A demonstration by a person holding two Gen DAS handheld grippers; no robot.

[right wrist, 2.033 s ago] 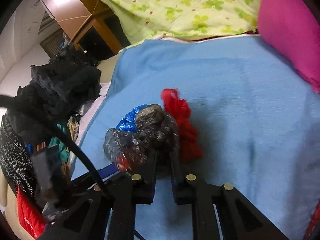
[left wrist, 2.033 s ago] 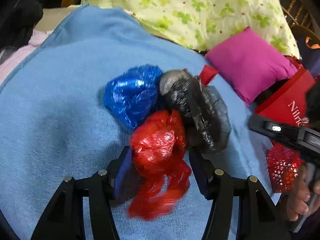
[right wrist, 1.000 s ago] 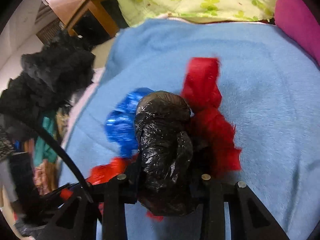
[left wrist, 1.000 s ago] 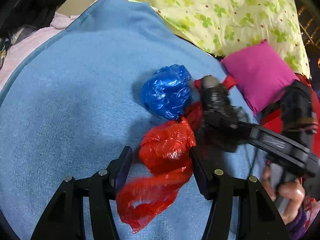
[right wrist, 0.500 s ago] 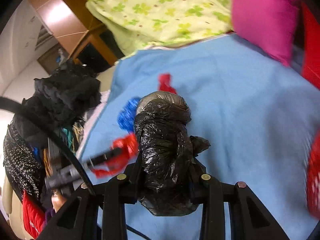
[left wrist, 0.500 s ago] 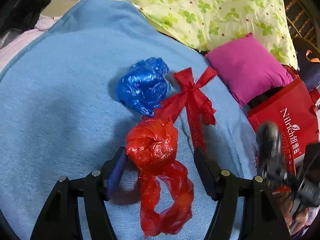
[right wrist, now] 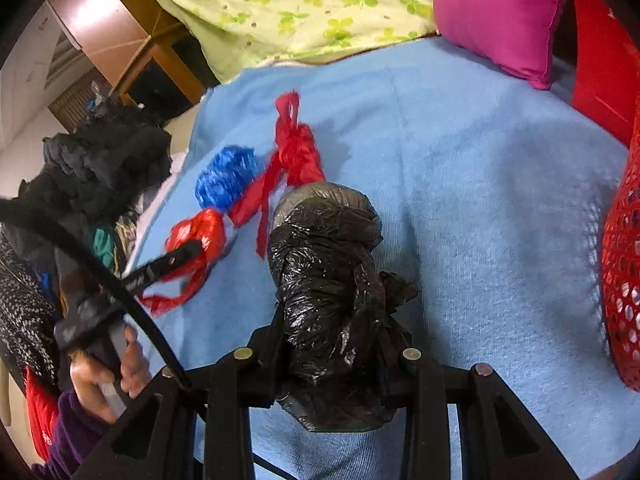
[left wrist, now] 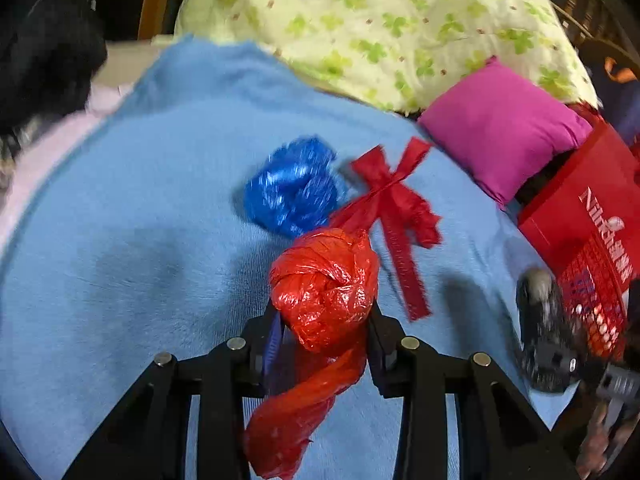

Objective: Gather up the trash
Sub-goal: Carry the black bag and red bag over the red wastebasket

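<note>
Left wrist view: the left claw (left wrist: pixel 326 324) is clamped on the red bag (left wrist: pixel 326 284) just above the blue blanket (left wrist: pixel 132 240), tail trailing toward the camera; lifting comes next. Right wrist view: the right claw (right wrist: pixel 332 340) grips the black bag (right wrist: pixel 328 280), long axis running away from the camera, ready for the red mesh basket (right wrist: pixel 624 280) close on its right.

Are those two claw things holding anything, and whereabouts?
Left gripper: red bag, at its knotted ball. Right gripper: black bag, around its lower middle.
</note>
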